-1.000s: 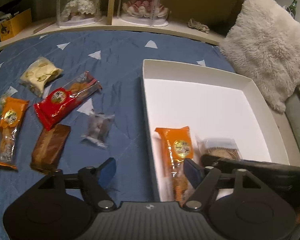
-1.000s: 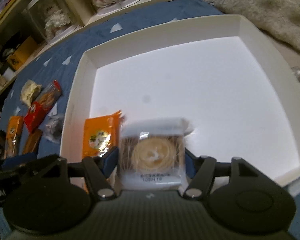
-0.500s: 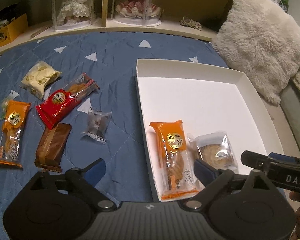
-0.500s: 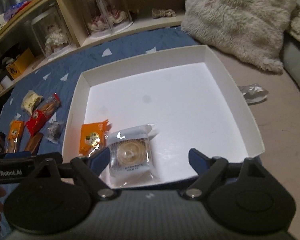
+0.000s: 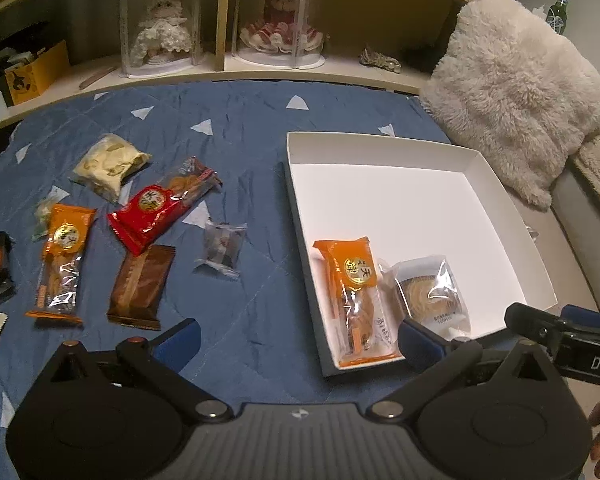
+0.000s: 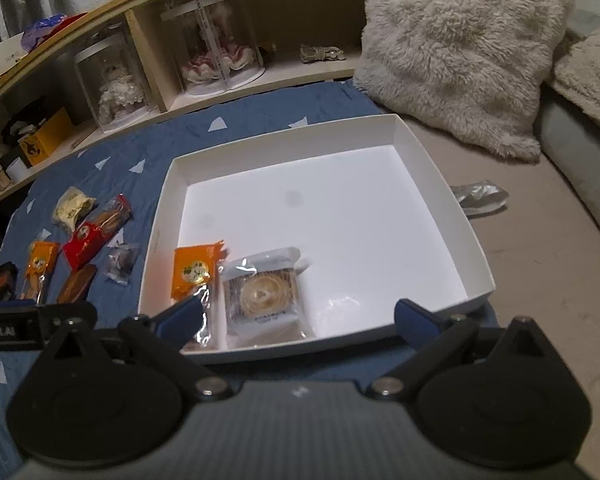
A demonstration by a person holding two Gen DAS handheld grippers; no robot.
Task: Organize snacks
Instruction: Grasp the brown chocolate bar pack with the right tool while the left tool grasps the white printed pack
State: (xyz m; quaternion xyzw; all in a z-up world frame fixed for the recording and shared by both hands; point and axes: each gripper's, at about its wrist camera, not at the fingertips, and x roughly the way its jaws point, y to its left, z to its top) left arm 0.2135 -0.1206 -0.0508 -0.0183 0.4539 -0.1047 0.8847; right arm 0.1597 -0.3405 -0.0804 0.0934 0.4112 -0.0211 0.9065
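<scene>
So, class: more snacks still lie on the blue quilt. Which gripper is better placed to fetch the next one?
Left. The left gripper is open over the quilt, near the brown packet. The right gripper, also open, faces the white box.

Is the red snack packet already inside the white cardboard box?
No, the red snack packet lies on the blue quilt, left of the white cardboard box, which holds only two other packets.
</scene>
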